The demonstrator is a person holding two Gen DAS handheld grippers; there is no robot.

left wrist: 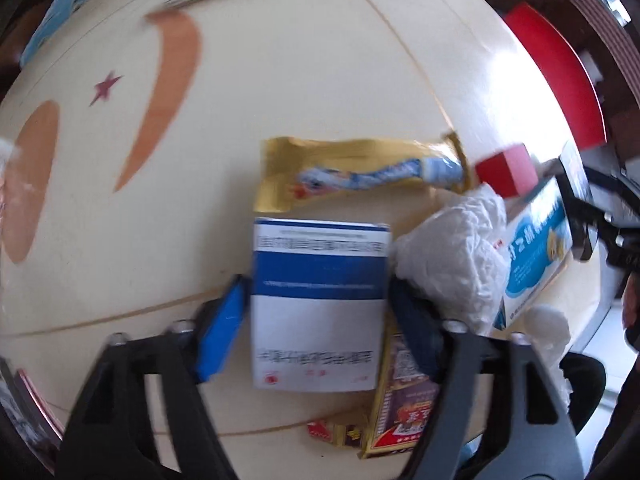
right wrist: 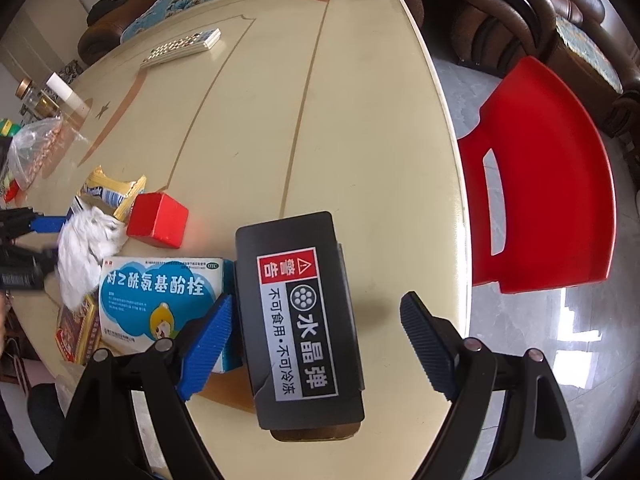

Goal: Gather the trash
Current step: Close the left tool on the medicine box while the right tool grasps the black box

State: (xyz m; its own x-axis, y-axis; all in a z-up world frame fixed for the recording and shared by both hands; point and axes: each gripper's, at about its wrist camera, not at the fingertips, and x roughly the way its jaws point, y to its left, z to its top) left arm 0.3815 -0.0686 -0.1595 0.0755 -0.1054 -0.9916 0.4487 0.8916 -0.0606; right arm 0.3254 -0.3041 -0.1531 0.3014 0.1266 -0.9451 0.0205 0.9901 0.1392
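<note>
My left gripper (left wrist: 318,296) is shut on a blue-and-white box (left wrist: 318,300), its pads against both sides. Around it on the cream table (left wrist: 280,80) lie a gold wrapper (left wrist: 352,168), crumpled white tissue (left wrist: 452,252), a red block (left wrist: 506,172), a light-blue medicine box (left wrist: 536,256) and a dark red-gold packet (left wrist: 404,400). My right gripper (right wrist: 316,320) is open around a black box (right wrist: 300,320) with a warning label; the left pad is near its side, the right pad stands apart. The tissue (right wrist: 86,248), red block (right wrist: 158,220) and medicine box (right wrist: 160,296) lie to its left.
A remote control (right wrist: 182,46) lies at the far side of the table. A bag of nuts (right wrist: 36,148) and bottles (right wrist: 66,94) stand at the left edge. A red plastic chair (right wrist: 548,184) stands right of the table, with brown sofas behind.
</note>
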